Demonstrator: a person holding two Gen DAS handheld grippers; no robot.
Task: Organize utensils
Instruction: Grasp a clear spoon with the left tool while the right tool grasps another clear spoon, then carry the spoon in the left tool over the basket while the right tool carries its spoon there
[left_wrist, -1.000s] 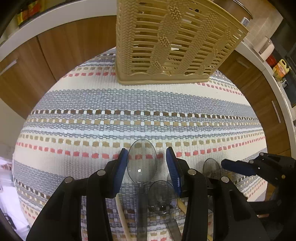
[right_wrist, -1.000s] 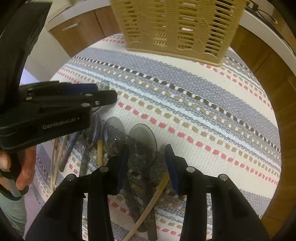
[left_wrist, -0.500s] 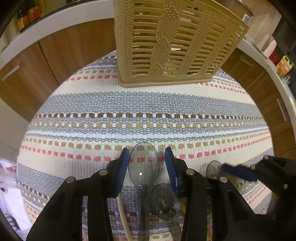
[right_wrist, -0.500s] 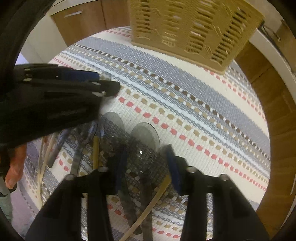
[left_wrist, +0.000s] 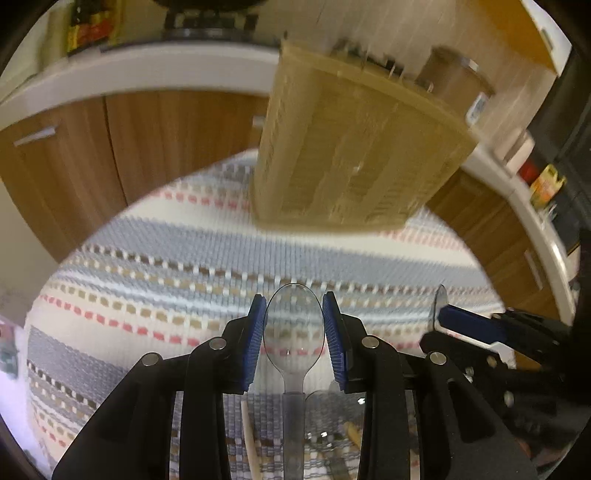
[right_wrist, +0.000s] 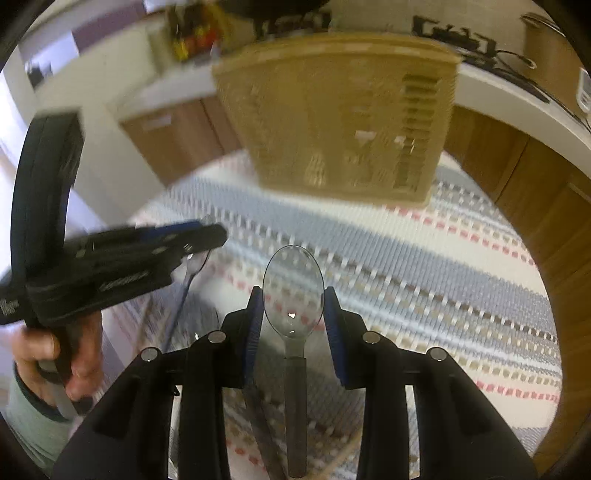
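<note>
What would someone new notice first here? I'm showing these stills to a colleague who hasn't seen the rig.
First, a clear plastic spoon pinched by its bowl in the left gripper, and a second spoon gripped the same way in the right gripper, both raised off the striped cloth. Next, the tan slotted basket standing at the cloth's far edge.

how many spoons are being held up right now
2: one clear spoon gripped by the left tool, another clear spoon in the right tool. More utensils lie blurred on the mat below.

No text can be read here; the lettering on the left gripper is blurred.
</note>
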